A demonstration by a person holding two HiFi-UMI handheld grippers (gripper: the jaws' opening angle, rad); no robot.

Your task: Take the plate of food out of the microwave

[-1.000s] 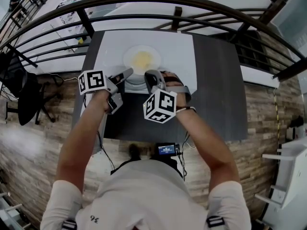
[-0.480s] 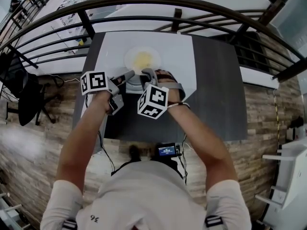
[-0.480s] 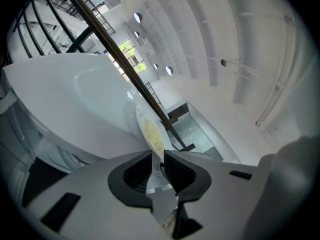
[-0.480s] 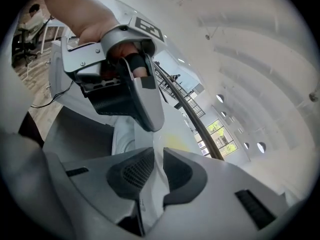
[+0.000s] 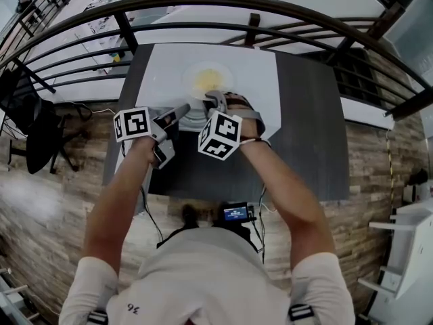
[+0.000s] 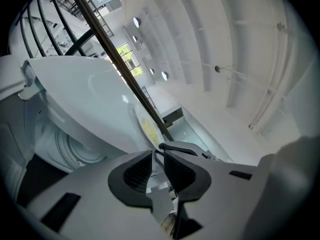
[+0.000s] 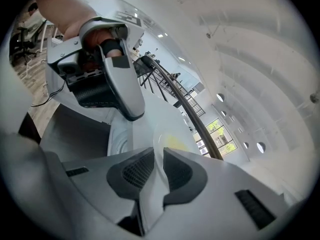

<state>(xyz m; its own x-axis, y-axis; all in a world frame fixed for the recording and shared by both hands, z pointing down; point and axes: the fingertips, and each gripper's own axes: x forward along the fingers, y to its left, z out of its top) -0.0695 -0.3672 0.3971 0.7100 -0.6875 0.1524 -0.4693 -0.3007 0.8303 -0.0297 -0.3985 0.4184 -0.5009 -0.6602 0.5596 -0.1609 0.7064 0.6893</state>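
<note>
A white plate (image 5: 206, 80) of yellow food shows over the white microwave (image 5: 250, 66) in the head view. Both grippers are at its near rim. My left gripper (image 5: 181, 108) is shut on the thin rim (image 6: 157, 156), and the plate (image 6: 147, 129) runs edge-on away from its jaws. My right gripper (image 5: 215, 101) is shut on the rim beside it (image 7: 159, 159), with the food (image 7: 172, 144) just beyond. A round white turntable (image 6: 75, 149) lies below the plate. Each gripper sees the other close by.
The microwave stands on a dark grey table (image 5: 304, 127). A black railing (image 5: 291, 9) curves behind it. A small device with a lit screen (image 5: 235, 212) sits at the table's near edge. A black chair (image 5: 30, 131) stands on the wooden floor at the left.
Both grippers and the plate have shifted a little up and to the right in the head view. The right gripper has drawn closer to the plate's rim.
</note>
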